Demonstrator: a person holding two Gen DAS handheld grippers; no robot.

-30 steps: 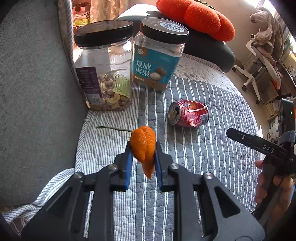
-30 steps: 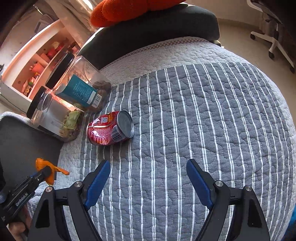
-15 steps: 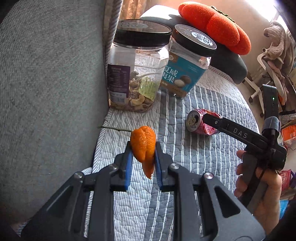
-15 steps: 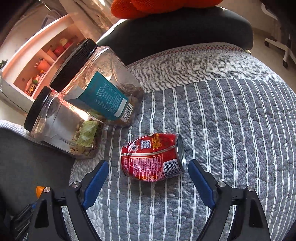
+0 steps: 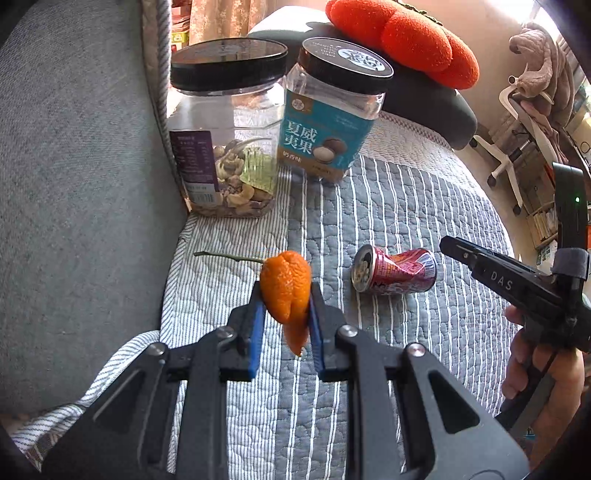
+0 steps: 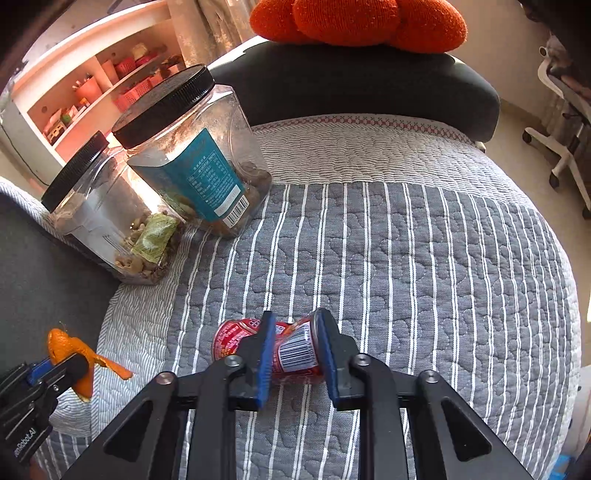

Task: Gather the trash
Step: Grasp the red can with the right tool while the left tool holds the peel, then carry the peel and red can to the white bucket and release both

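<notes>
My left gripper (image 5: 285, 317) is shut on a piece of orange peel (image 5: 285, 286) and holds it above the striped sofa cover; the peel also shows in the right wrist view (image 6: 68, 345). A crushed red can (image 6: 255, 341) lies on its side on the cover; it also shows in the left wrist view (image 5: 393, 270). My right gripper (image 6: 297, 350) is shut on the red can near its bottom end, blue pads pressing both sides. The right gripper body shows at the right of the left wrist view (image 5: 517, 284). A thin green stem (image 5: 225, 256) lies on the cover left of the peel.
Two clear nut jars with black lids stand at the back: one with a purple label (image 5: 225, 147), one with a teal label (image 5: 328, 114). The grey sofa back (image 5: 74, 184) rises on the left. An orange cushion (image 6: 354, 22) rests on the dark armrest (image 6: 369, 88). An office chair (image 6: 565, 122) stands on the right.
My right gripper moved in over the red can and closed its jaws on it. My left gripper kept hold of the peel while its view shifted a little.
</notes>
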